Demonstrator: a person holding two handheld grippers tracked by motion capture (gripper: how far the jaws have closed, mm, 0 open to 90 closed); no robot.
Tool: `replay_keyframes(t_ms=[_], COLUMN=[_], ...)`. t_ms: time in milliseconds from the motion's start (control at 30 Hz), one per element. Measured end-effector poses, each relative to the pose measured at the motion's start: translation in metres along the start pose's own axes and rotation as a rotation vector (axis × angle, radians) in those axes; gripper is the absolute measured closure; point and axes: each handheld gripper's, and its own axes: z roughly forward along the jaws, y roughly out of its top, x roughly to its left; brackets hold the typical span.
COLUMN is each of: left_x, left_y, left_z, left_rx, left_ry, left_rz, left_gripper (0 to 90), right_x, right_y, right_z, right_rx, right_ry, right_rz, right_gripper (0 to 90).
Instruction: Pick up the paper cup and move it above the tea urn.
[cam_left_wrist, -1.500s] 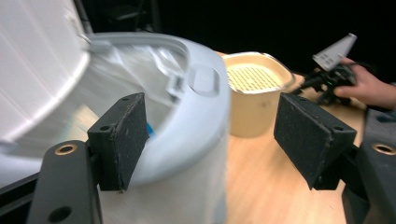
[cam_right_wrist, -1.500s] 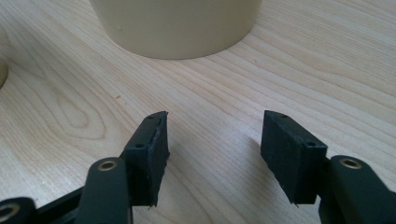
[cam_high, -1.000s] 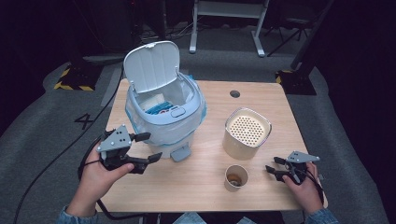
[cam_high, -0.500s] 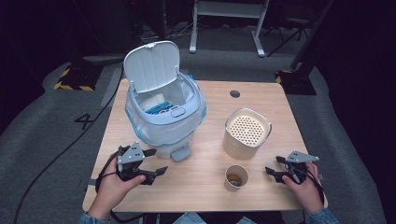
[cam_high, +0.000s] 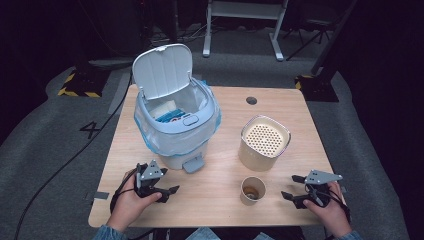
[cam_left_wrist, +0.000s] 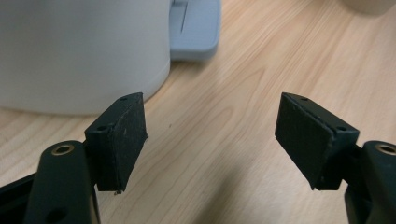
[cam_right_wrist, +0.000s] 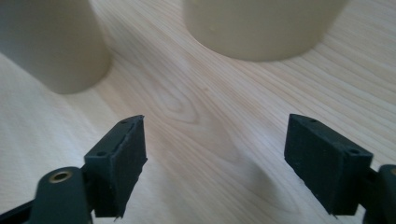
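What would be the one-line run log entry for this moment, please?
left gripper: open, empty, near bin | right gripper: jaws just opening, empty, beside paper cup | bin lid: up

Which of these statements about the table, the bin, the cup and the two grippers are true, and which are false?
1. The bin has its lid open. True.
2. The paper cup lies on its side. False: it stands upright.
3. The right gripper holds the cup. False: its jaws, which have just been opening, stand apart with nothing between them.
4. The left gripper is open and empty. True.
5. The beige container stands behind the cup. True.
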Motion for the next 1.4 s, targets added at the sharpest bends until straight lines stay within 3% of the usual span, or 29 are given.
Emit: replay_keyframes(t_ms=[33, 100, 233, 300, 400, 633, 1000, 1200, 1400], left_x=[0.002, 0.004, 0.007, 0.010, 0.013, 0.013, 0.014, 0.014, 0.014], left_y=[-0.002, -0.005, -0.009, -0.013, -0.016, -0.017, -0.017, -0.017, -0.017], left_z=[0.004, 0.008, 0.012, 0.016, 0.017, 0.019, 0.019, 0.019, 0.019], left_rx=[0.020, 0.031, 0.048, 0.060, 0.039, 0.039, 0.042, 0.042, 0.043], left_ry=[0.008, 0.016, 0.047, 0.048, 0.062, 0.087, 0.088, 0.089, 0.089], left_rz=[-0.003, -0.012, -0.028, -0.072, -0.086, -0.062, -0.056, -0.056, -0.055], left_gripper=[25.2, 25.1, 24.4, 23.5, 22.3, 19.0, 18.1, 18.1, 18.1], right_x=[0.006, 0.012, 0.026, 0.033, 0.043, 0.061, 0.077, 0.080, 0.081], right_y=[0.002, 0.005, 0.013, 0.016, 0.020, 0.028, 0.039, 0.042, 0.045], right_z=[-0.002, -0.002, -0.002, -0.001, 0.001, 0.008, 0.036, 0.051, 0.057], right_rx=[-0.021, -0.050, -0.059, -0.062, -0.063, -0.086, -0.101, -0.113, -0.148], right_ry=[0.020, 0.032, 0.059, 0.083, 0.117, 0.178, 0.193, 0.198, 0.174], right_rz=[-0.012, -0.023, -0.041, -0.058, -0.071, -0.101, -0.134, -0.118, -0.119], right_gripper=[16.2, 16.2, 15.8, 16.2, 16.9, 18.1, 20.5, 18.8, 27.0])
